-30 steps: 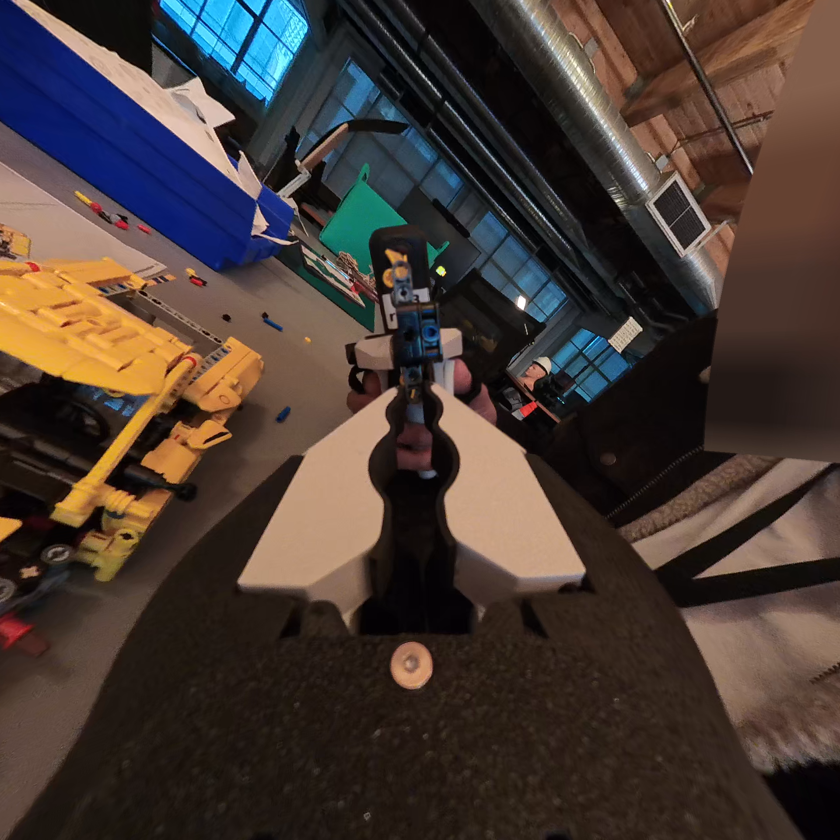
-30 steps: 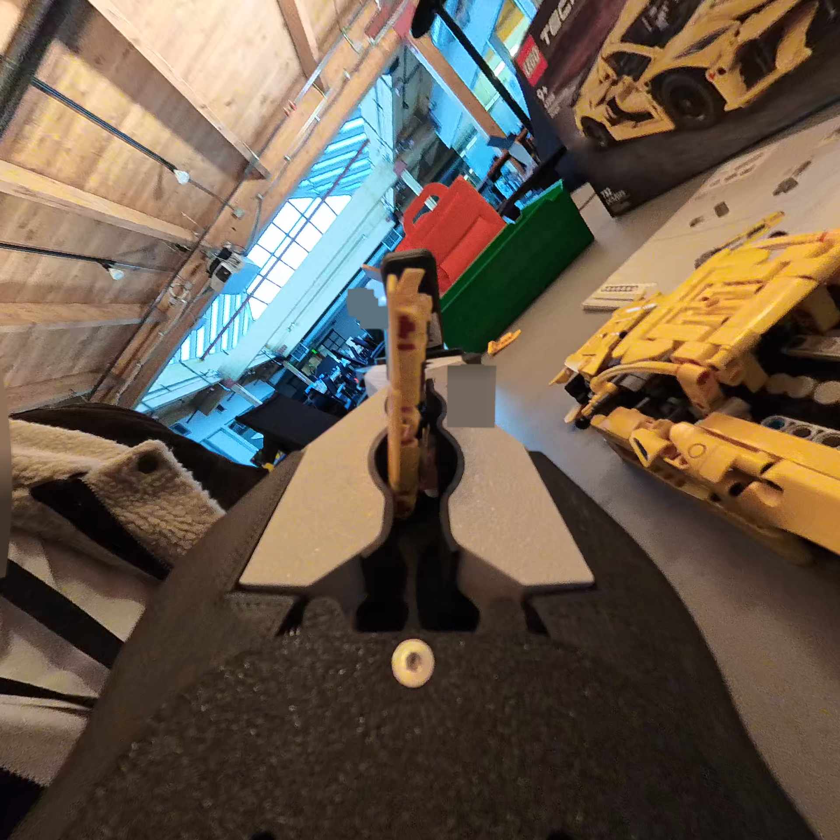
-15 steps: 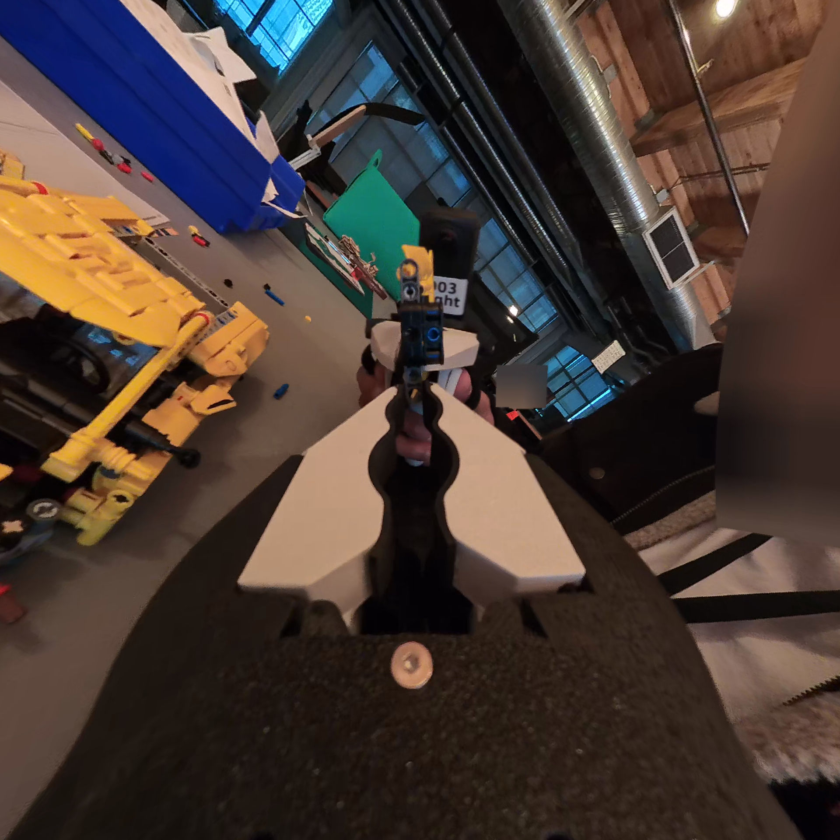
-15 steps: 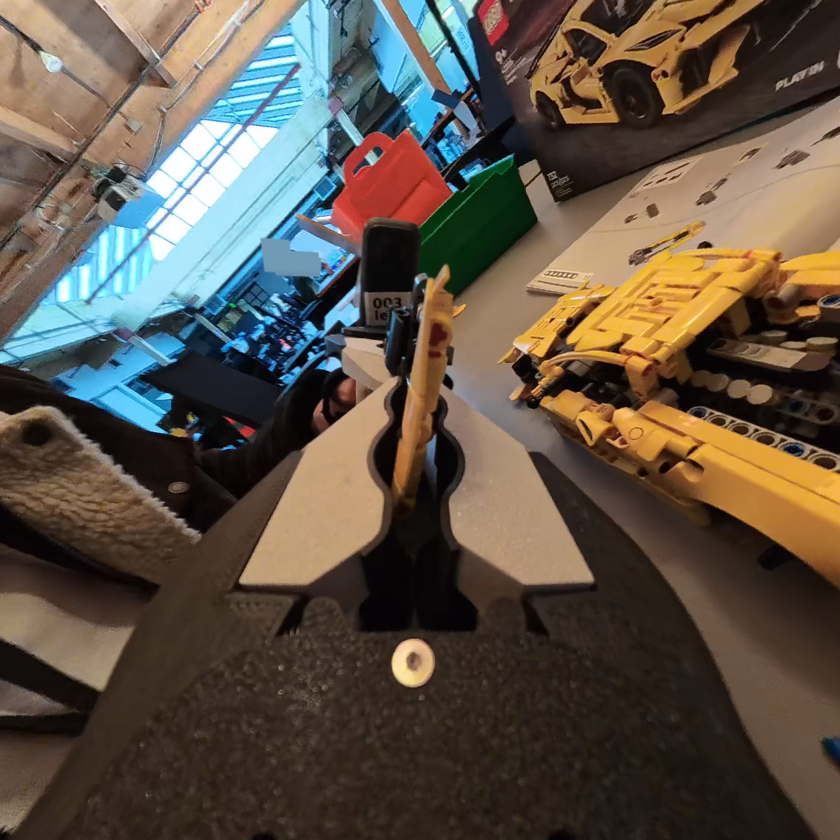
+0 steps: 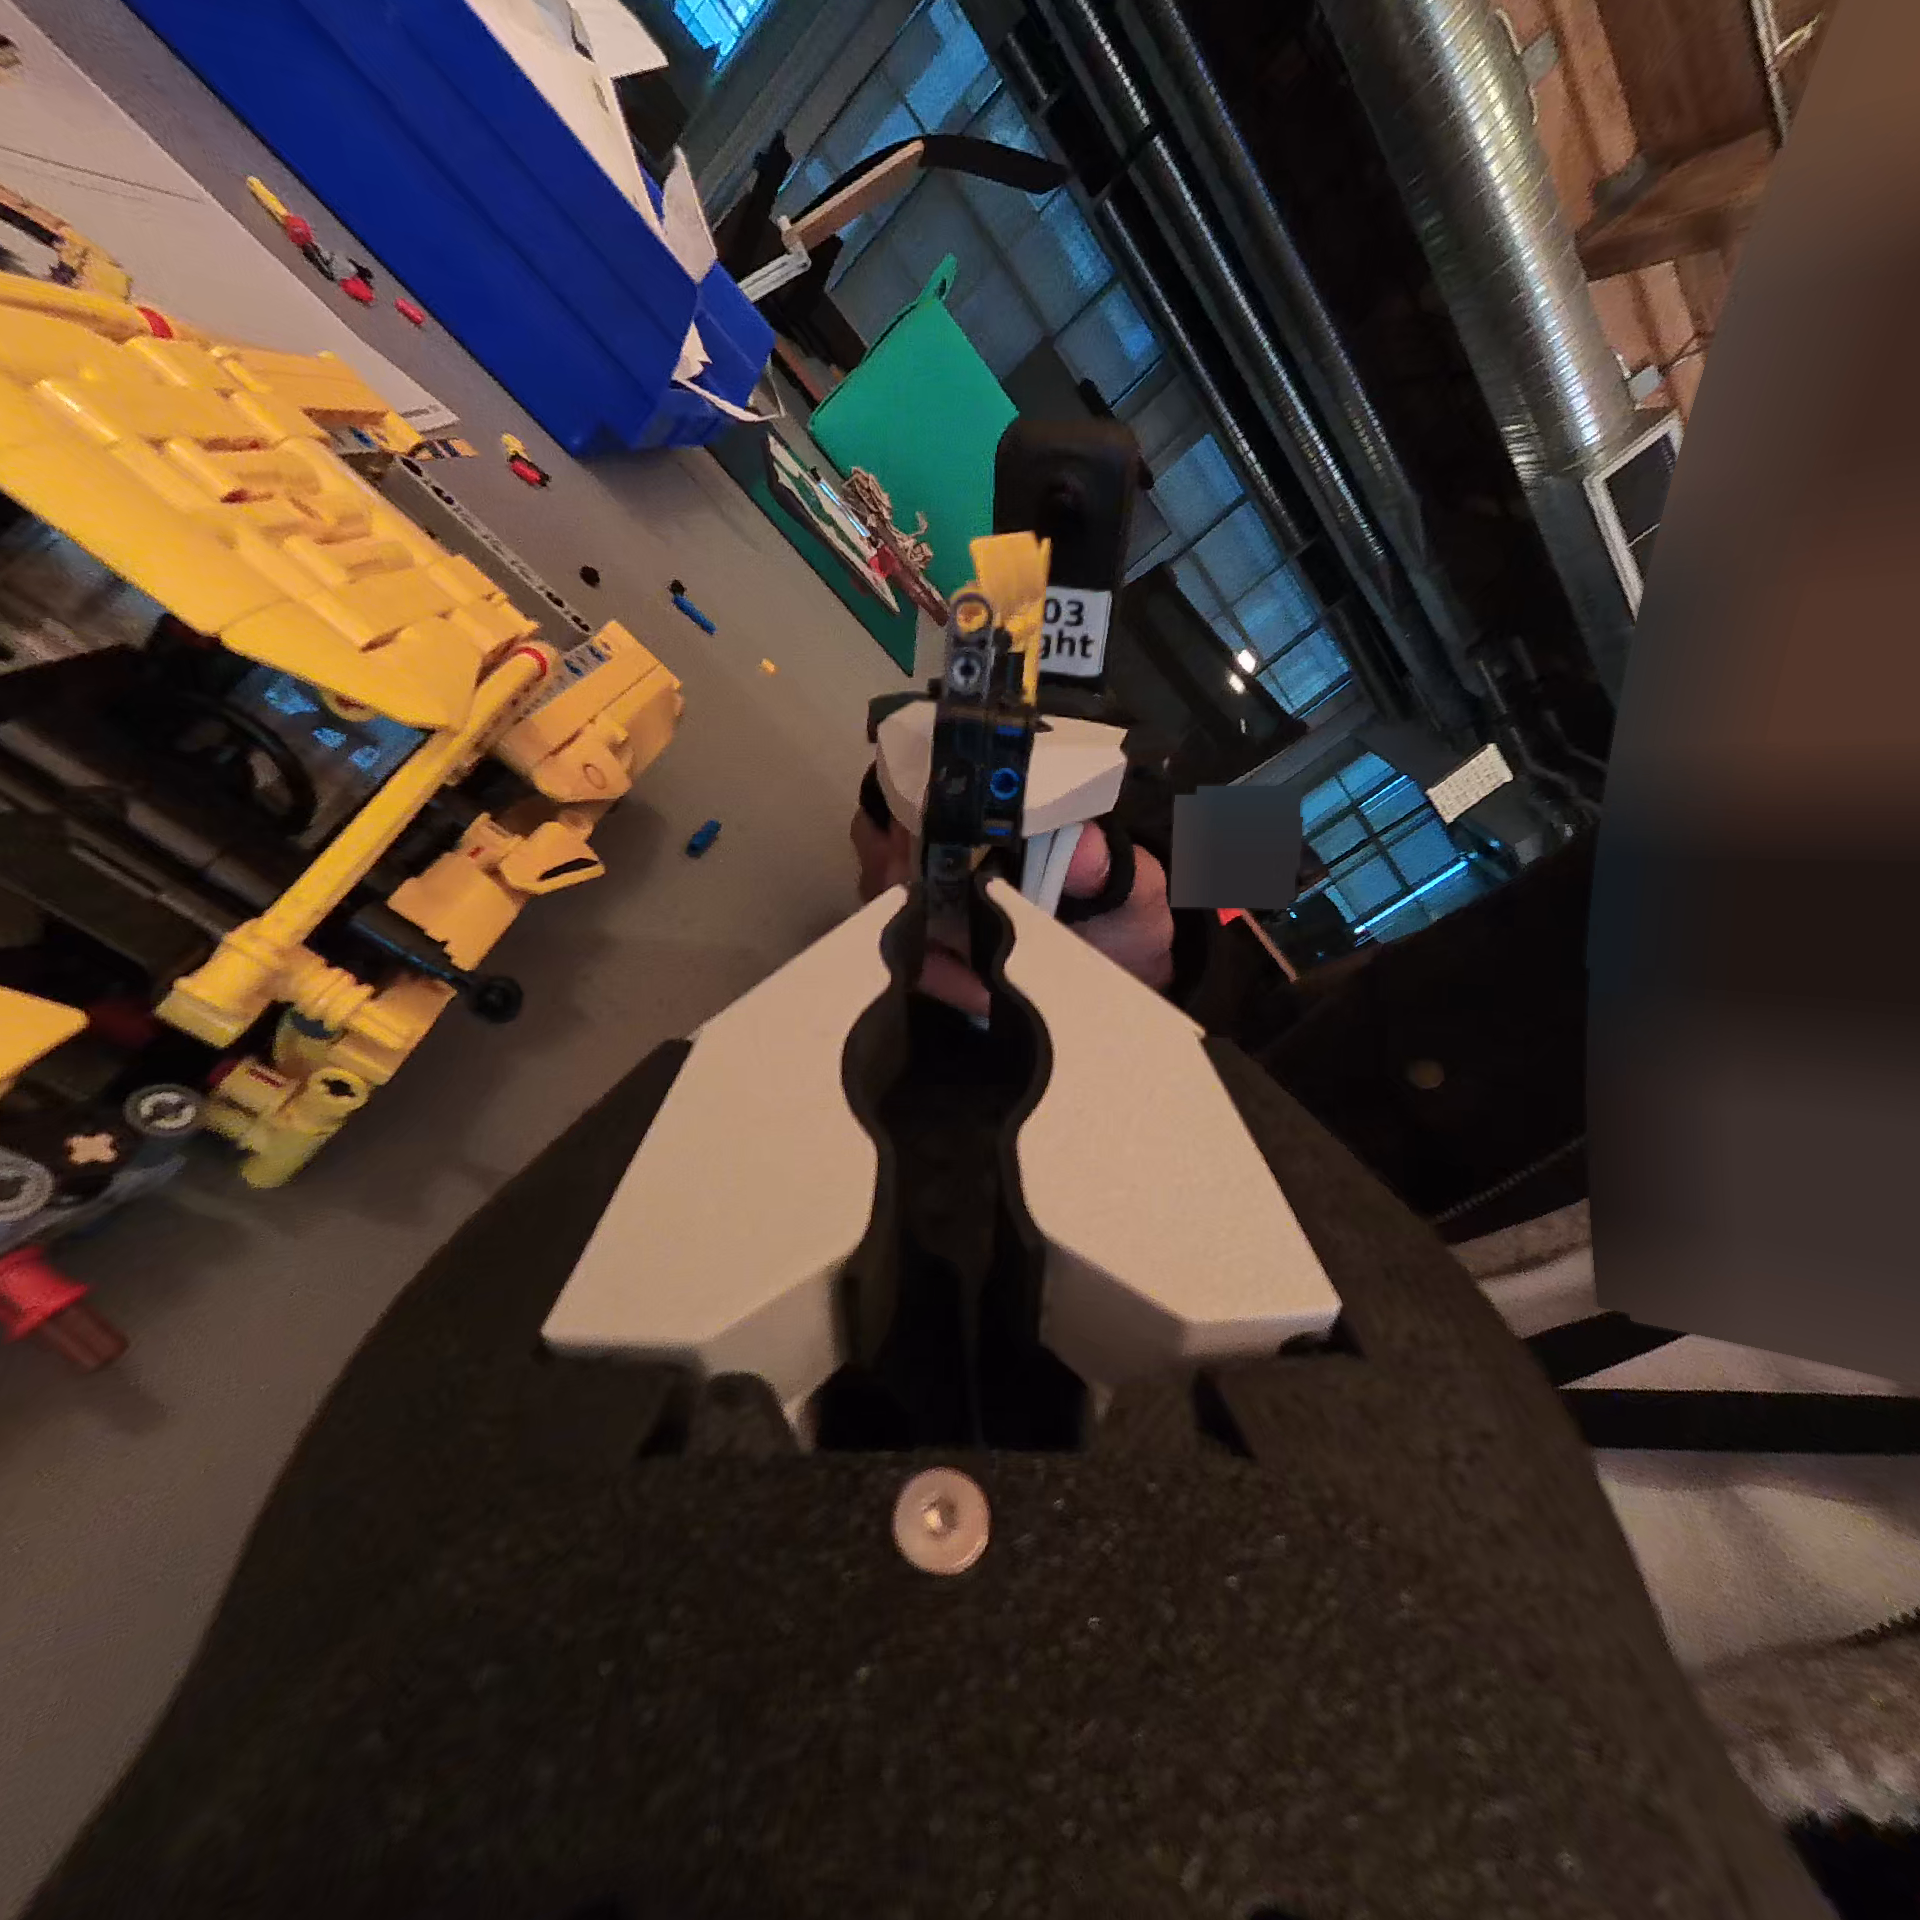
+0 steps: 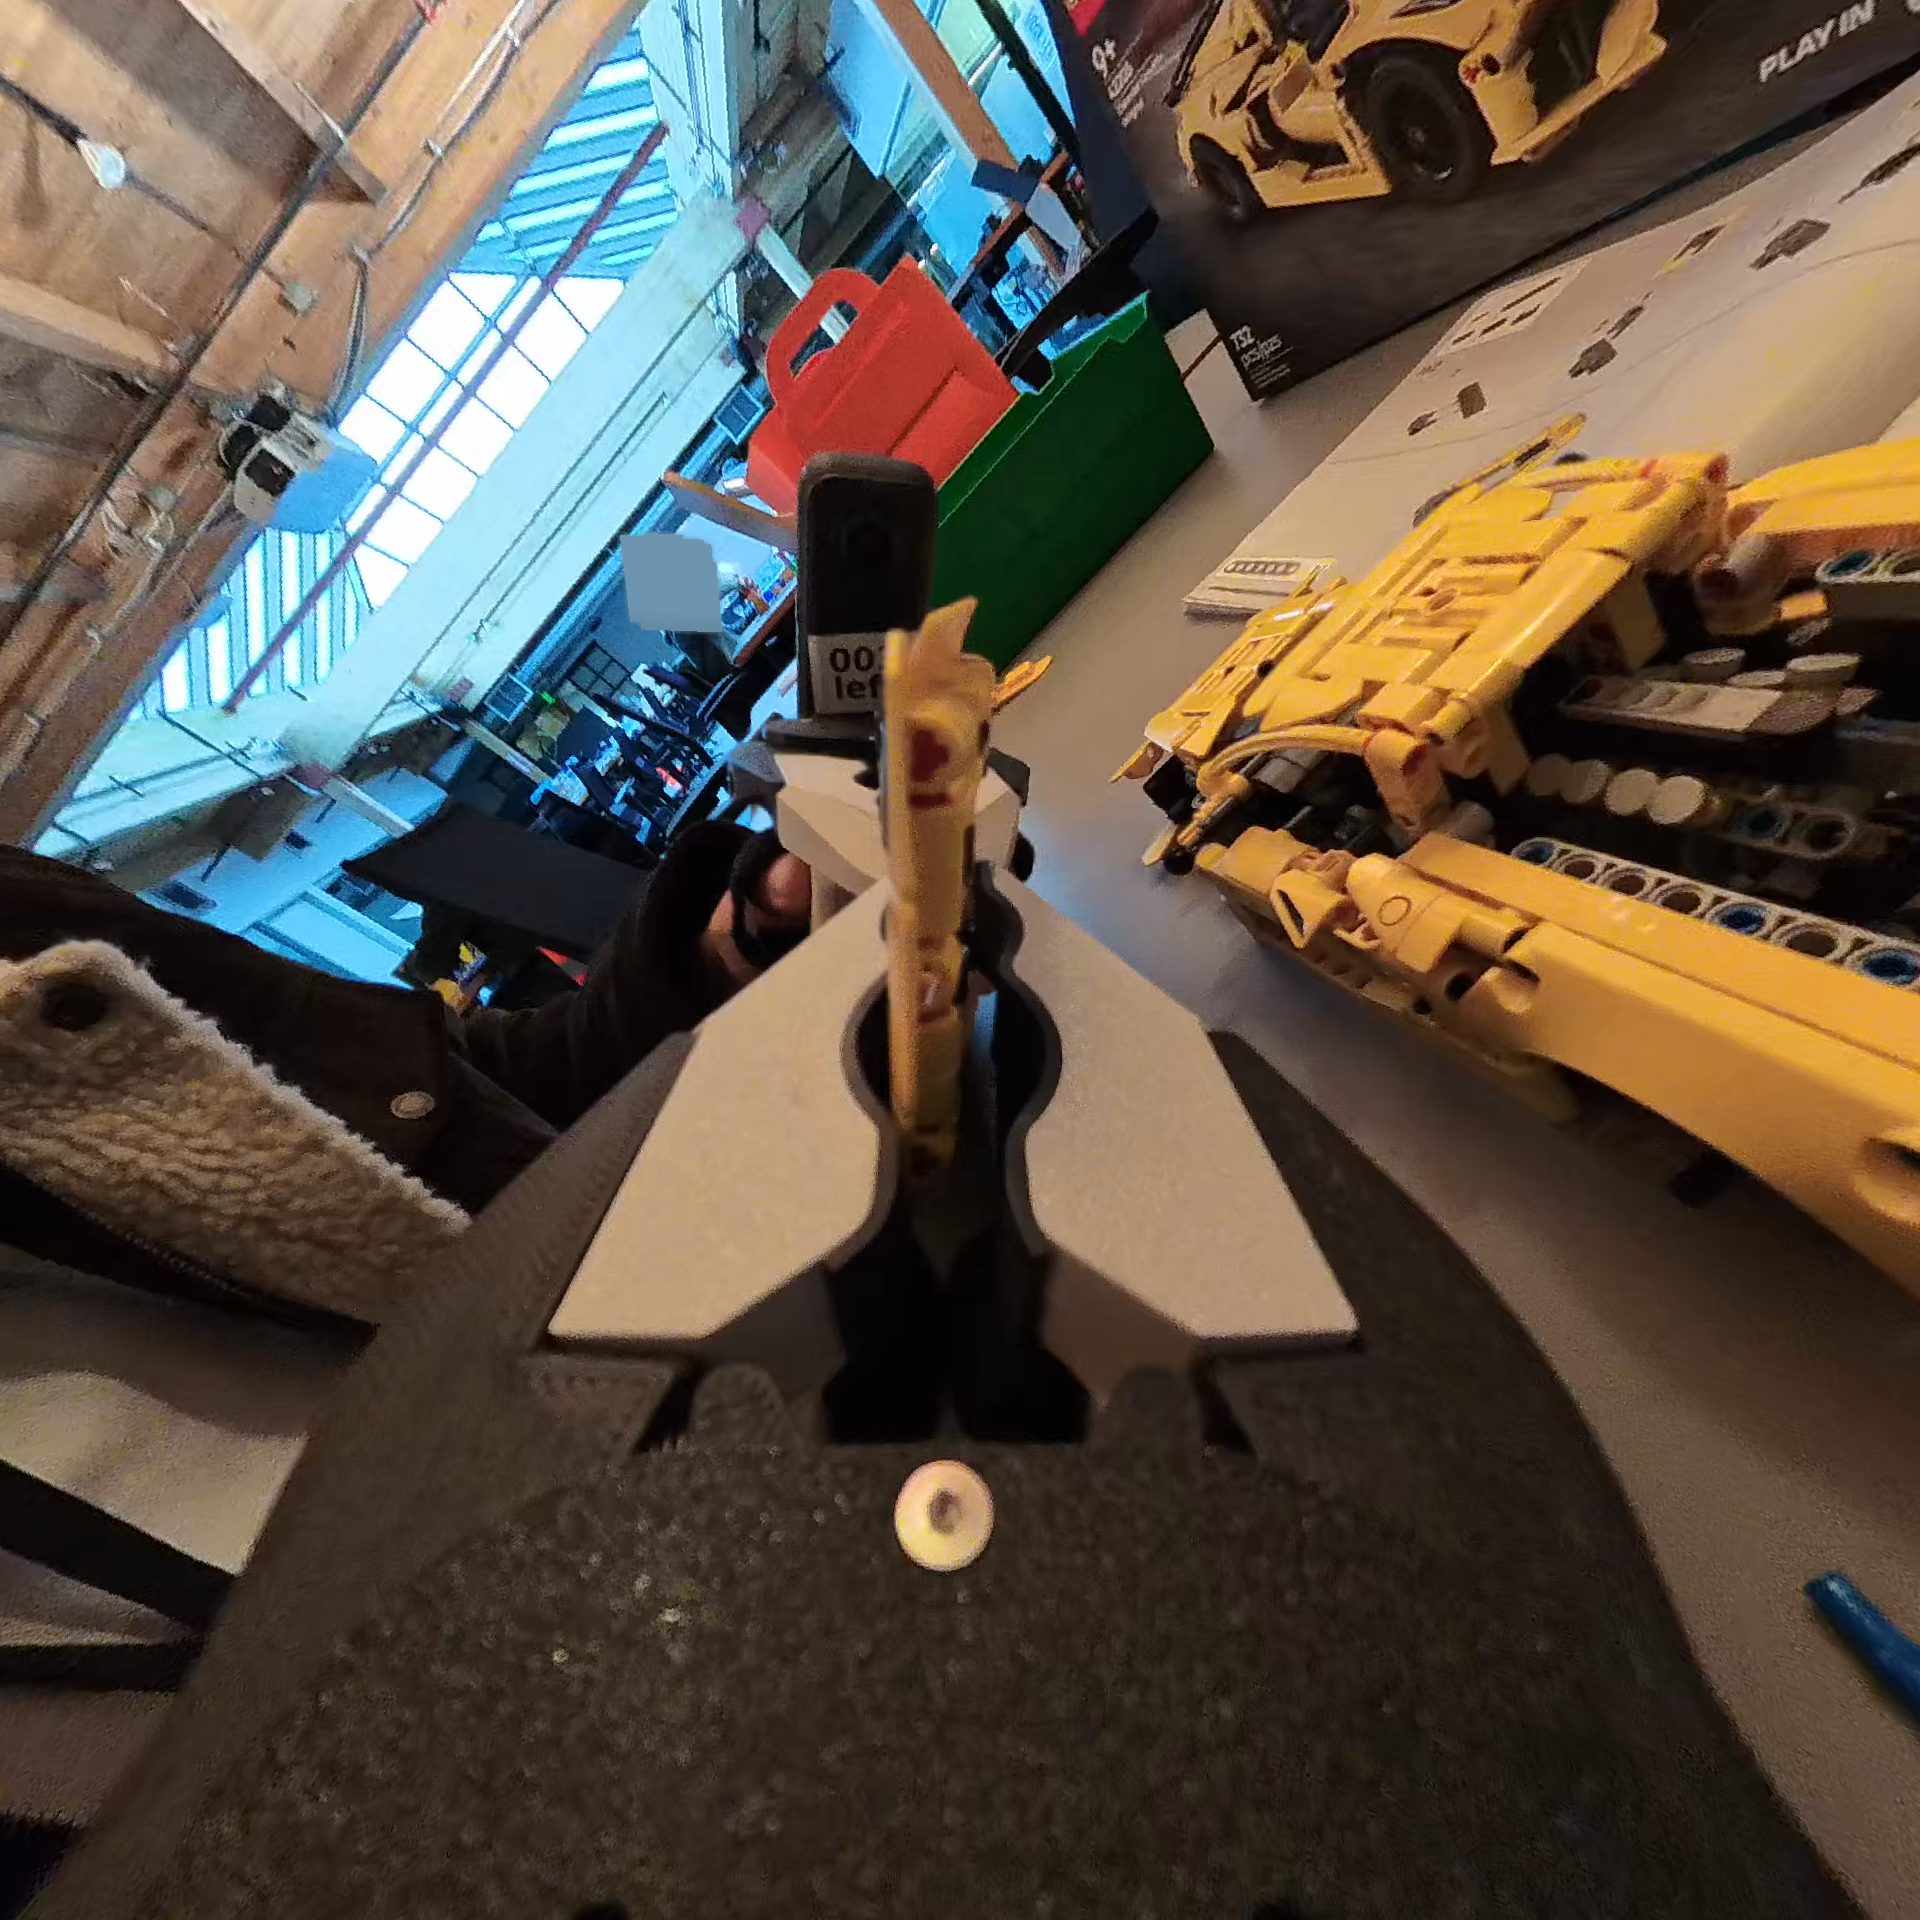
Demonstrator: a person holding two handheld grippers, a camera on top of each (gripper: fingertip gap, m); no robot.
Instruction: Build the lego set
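The left gripper [image 5: 951, 904] and right gripper [image 6: 935, 935] are both clamping one small yellow-and-black subassembly [image 6: 928, 831] in mid-air beside the yellow car [image 6: 1558, 790]; likely mating pieces, needing aligned, steady pressing next

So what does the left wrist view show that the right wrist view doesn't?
Only the left wrist view shows the blue bin, the ceiling duct and a black-and-blue piece in the left claw.

Only the right wrist view shows the set's box, the red bag and a yellow piece in the right claw.

Both show the yellow car model on the grey table, and the opposite claw facing back.
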